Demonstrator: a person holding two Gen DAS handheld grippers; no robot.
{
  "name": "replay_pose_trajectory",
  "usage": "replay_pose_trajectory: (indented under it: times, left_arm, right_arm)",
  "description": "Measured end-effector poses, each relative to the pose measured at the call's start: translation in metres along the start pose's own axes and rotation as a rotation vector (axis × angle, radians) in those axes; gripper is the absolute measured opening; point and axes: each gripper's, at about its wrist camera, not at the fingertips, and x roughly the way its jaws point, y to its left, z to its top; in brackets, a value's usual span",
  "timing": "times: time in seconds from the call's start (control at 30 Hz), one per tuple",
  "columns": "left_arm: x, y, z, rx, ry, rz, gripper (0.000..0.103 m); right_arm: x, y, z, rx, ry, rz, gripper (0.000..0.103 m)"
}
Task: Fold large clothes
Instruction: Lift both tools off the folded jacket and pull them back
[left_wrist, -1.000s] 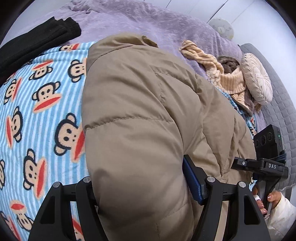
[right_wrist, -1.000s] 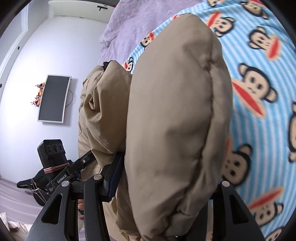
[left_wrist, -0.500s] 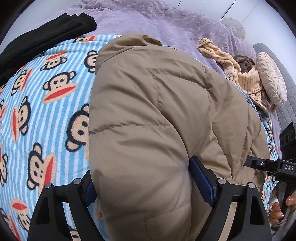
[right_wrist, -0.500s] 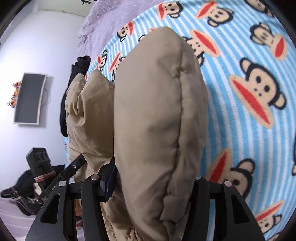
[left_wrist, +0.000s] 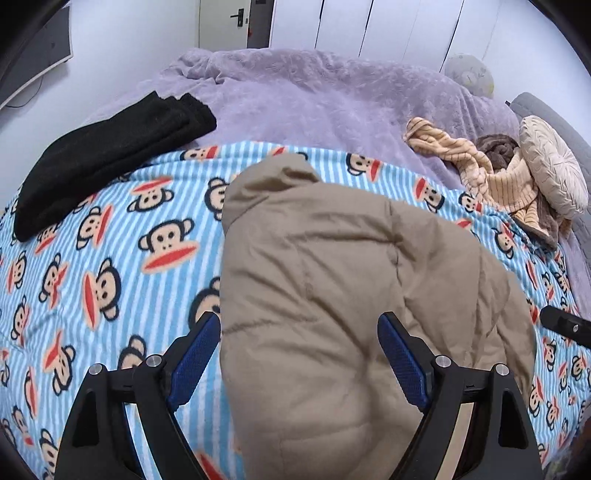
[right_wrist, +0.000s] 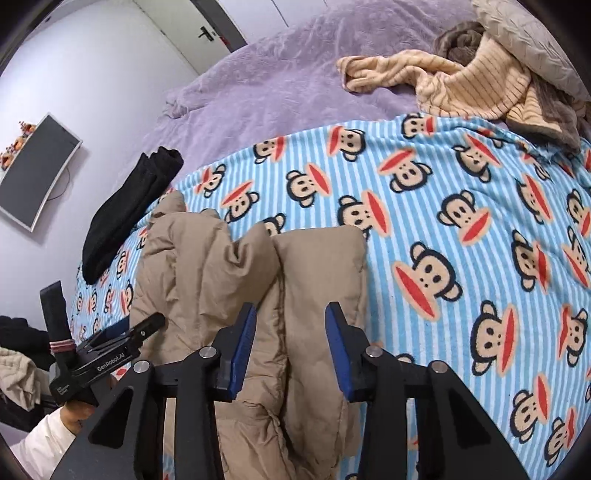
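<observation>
A tan puffer jacket (left_wrist: 332, 295) lies bunched on the blue striped monkey-print blanket (left_wrist: 110, 258); it also shows in the right wrist view (right_wrist: 240, 280). My left gripper (left_wrist: 299, 332) is open, its blue pads (left_wrist: 195, 354) standing on either side of the jacket's near end. My right gripper (right_wrist: 290, 328) is open too, its jaws astride a folded edge of the jacket. The left gripper shows at the left of the right wrist view (right_wrist: 110, 350).
A folded black garment (left_wrist: 107, 155) lies at the blanket's far left. A heap of beige striped and brown clothes (left_wrist: 491, 177) and a round cushion (left_wrist: 550, 173) lie at the far right. A purple bedspread (left_wrist: 314, 96) covers the far bed.
Both grippers have opened and pulled back from the jacket. The jacket, held up close to the cameras before, now lies lower on the blanket.
</observation>
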Motion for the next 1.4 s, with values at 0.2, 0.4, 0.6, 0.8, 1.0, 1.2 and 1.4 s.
replay_pose_trajectory:
  times: [0.2,0.4,0.6,0.8,1.0,1.2,1.4]
  left_arm:
    - [0.035,-0.031,0.007,0.069,0.059,0.034,0.088]
    - [0.048,-0.051,-0.008,0.135,0.049,0.075,0.088]
    - [0.048,-0.055,-0.01,0.147,0.061,0.094,0.089]
    - [0.027,-0.044,-0.011,0.12,0.098,0.087,0.089]
    - [-0.003,-0.032,-0.027,0.086,0.145,0.098,0.089]
    - [-0.031,-0.024,-0.05,0.066,0.201,0.097,0.089]
    - [-0.062,-0.023,-0.069,0.057,0.216,0.103,0.089]
  right_arm:
    - [0.02,0.022,0.0,-0.041,0.007,0.044,0.042]
    - [0.071,0.013,-0.016,-0.005,0.112,-0.039,0.038]
    - [0.097,-0.005,-0.04,0.003,0.162,-0.055,0.037]
    - [0.091,-0.003,-0.037,0.001,0.184,-0.051,0.037]
    - [0.071,0.001,-0.041,0.013,0.212,-0.024,0.039]
    - [0.04,0.01,-0.052,0.021,0.219,-0.007,0.042]
    - [0.013,0.015,-0.072,0.047,0.233,-0.004,0.05]
